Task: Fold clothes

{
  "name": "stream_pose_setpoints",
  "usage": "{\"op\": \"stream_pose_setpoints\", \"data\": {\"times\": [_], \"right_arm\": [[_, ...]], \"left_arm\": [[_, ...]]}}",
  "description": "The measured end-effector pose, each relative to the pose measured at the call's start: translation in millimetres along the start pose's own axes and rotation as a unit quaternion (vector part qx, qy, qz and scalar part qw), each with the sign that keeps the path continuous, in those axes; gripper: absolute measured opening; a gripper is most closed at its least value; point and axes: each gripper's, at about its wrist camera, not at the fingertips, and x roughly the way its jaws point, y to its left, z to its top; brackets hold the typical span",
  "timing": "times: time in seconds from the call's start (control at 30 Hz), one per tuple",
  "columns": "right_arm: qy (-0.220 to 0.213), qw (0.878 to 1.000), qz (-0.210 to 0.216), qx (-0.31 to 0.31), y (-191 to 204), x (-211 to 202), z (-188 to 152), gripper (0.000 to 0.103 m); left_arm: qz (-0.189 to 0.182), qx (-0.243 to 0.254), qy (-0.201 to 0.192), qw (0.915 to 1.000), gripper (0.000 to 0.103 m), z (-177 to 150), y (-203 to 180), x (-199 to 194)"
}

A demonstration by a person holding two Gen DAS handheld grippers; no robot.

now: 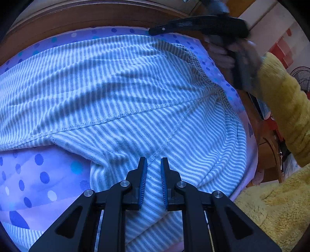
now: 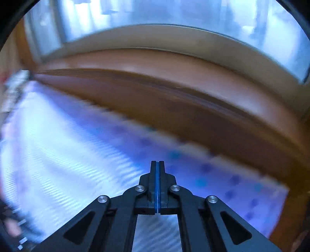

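A blue-and-white striped garment [image 1: 120, 93] lies spread on a bed, with stitched seams running across it. My left gripper [image 1: 154, 164] hovers just over its near part with the jaws a little apart and nothing between them. The right gripper [image 1: 193, 25] shows at the far right edge of the garment, held by a hand in a yellow fleece sleeve [image 1: 281, 97]. In the blurred right wrist view the right gripper [image 2: 157, 163] has its pads pressed together with nothing between them, above the striped garment [image 2: 67, 155].
A lilac bedsheet with blue dots [image 1: 38, 174] covers the bed. A brown wooden headboard [image 1: 77, 17] runs along the far side and also shows in the right wrist view [image 2: 174, 108]. A window [image 2: 155, 17] is behind it. A fan [image 1: 302, 77] stands at the right.
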Motion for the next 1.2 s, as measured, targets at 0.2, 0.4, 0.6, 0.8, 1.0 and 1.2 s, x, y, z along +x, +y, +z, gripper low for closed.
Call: {"op": "stream_pose_setpoints", "data": {"times": [0.2,0.4,0.6,0.8,1.0,1.2], "right_arm": [[0.014,1.0,-0.018,-0.016,8.7,10.4,-19.2,0.0],[-0.029,0.992,-0.109,0.058,-28.7,12.7,-20.2,0.007],[-0.052,0.996,-0.077,-0.008,18.0,-47.7,-74.2,0.04],[-0.038,0.995,-0.073,-0.064,77.9,-107.0,-161.1,0.052],[-0.009,0.993,-0.085,-0.086,141.7,-137.9,-229.3,0.052],[0.023,0.984,-0.139,-0.11,167.8,-137.5,-254.2,0.057]], "left_arm": [[0.014,0.0,0.0,0.9999,0.013,1.8,-6.1,2.0],[0.046,0.006,-0.013,0.9988,0.013,-10.5,-19.8,-4.7],[0.048,0.005,-0.041,0.998,0.013,-38.8,-22.7,-31.4],[0.051,0.013,-0.059,0.9969,0.013,-82.3,-10.6,-62.6],[0.042,0.03,-0.054,0.9972,0.013,-116.9,-0.9,-74.1],[0.037,0.056,-0.058,0.996,0.021,-129.8,-7.9,-69.4]]}}
